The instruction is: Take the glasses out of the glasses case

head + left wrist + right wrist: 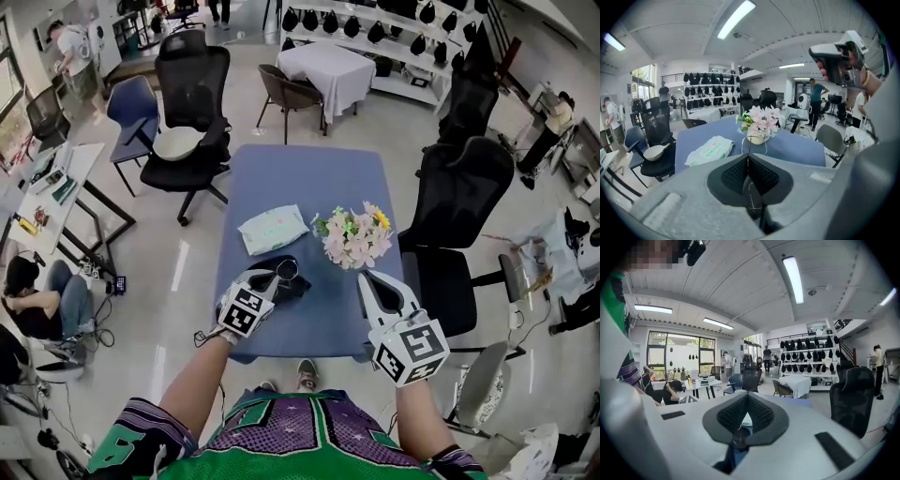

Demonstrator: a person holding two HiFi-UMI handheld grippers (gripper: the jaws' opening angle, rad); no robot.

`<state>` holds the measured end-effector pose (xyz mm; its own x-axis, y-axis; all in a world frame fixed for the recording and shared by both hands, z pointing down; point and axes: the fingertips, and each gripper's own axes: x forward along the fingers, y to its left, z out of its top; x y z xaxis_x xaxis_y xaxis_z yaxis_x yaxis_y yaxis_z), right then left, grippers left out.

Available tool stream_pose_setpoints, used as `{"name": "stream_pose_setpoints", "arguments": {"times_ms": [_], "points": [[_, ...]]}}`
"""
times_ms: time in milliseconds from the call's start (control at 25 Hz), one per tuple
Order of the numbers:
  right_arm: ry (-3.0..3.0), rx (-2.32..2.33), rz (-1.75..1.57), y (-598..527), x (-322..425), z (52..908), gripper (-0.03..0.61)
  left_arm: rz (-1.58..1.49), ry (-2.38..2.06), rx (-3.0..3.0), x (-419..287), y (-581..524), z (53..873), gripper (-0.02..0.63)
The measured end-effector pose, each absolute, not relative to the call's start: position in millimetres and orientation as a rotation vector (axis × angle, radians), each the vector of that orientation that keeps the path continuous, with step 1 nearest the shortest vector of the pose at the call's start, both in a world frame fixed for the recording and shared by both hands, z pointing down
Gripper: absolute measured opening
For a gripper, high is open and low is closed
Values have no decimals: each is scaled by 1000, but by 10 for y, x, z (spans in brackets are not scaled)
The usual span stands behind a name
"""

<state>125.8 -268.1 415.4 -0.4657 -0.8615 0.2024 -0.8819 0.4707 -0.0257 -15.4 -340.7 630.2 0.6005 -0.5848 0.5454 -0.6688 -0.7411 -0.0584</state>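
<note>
While the glasses (753, 144) sit pinched in the left tool (748, 158), its jaws are closed hard on a dark temple arm, with one thin wire rim standing up just past the tips. In the head view the rim shows at 1 o'clock of that tool's marker cube. It lies directly over the dark glasses case (296, 287), which rests on the worktop (300, 178) near its front edge. Whether the frame is fully clear of the case I cannot tell, as the two overlap there. Judgement: the grasp is made and extraction is well along. What is left is to bring the glasses clear and set them down. The right tool (747, 397) has its pads together at the tip and nothing between them. It hangs at 4 o'clock of the case, apart from it. On the blue worktop, a white wipes packet (272, 229) lies at 11 o'clock of the case and a small pot of pink and white flowers (354, 236) at 1 o'clock. The room is an open office with a pale glossy floor. Black office chairs (192, 94) stand at 10 and 3 o'clock of the worktop and a white-clothed table (328, 67) at 12. Behind that is a shelf of dark items (375, 28). Several people are at the edges.
</note>
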Motion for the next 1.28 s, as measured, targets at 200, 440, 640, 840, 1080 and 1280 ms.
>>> {"name": "stream_pose_setpoints", "arguments": {"times_ms": [200, 440, 640, 840, 1080, 1280], "points": [[-2585, 1531, 156, -2684, 1167, 4029, 0, 757, -1127, 2686, -276, -3373, 6015, 17], [-2617, 1540, 122, -2706, 1104, 3879, 1, 649, -1222, 2704, -421, -3367, 5601, 17], [-2643, 1557, 103, -2733, 1031, 3793, 0, 501, -1270, 2710, -505, -3311, 5290, 17], [-2668, 1545, 61, -2707, 955, 3661, 1, 378, -1324, 2737, -545, -3227, 4916, 17], [-2673, 1585, 46, -2716, 1043, 3565, 2, 215, -1376, 2799, -602, -3142, 4353, 17], [-2677, 1623, 35, -2757, 1158, 3504, 0, 90, -1432, 2809, -739, -3129, 4040, 17]]}}
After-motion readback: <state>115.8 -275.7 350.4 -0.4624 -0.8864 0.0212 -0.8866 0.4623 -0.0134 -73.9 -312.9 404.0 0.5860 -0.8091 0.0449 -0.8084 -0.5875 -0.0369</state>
